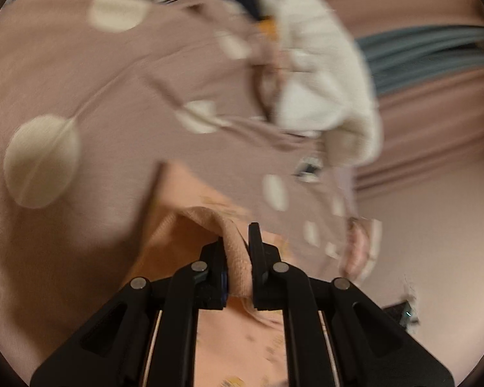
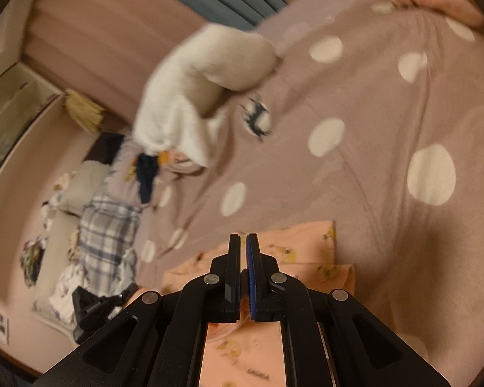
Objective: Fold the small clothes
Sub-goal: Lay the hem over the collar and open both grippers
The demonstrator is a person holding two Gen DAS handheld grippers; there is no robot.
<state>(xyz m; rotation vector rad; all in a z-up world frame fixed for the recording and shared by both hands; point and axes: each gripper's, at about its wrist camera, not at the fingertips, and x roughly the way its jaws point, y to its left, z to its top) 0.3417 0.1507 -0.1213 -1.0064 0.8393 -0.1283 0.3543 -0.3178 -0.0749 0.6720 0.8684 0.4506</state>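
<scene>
1. Left wrist view: the left gripper [image 1: 237, 251] pinched a bunched edge of the peach garment [image 1: 238, 348], which hung from the jaws over the dotted bedspread [image 1: 113, 96]. To fold well, this edge probably needed to stay taut and level with the other side. Blur hid the cloth's long axis here.

2. Right wrist view: the right gripper [image 2: 243, 258] was pressed together, seemingly on thin peach garment [image 2: 242, 361] cloth under its fingers. The garment lay just below on the bedspread [image 2: 371, 161], its visible straight edge running across the frame. A white garment [image 2: 190, 96] lay well apart.
</scene>
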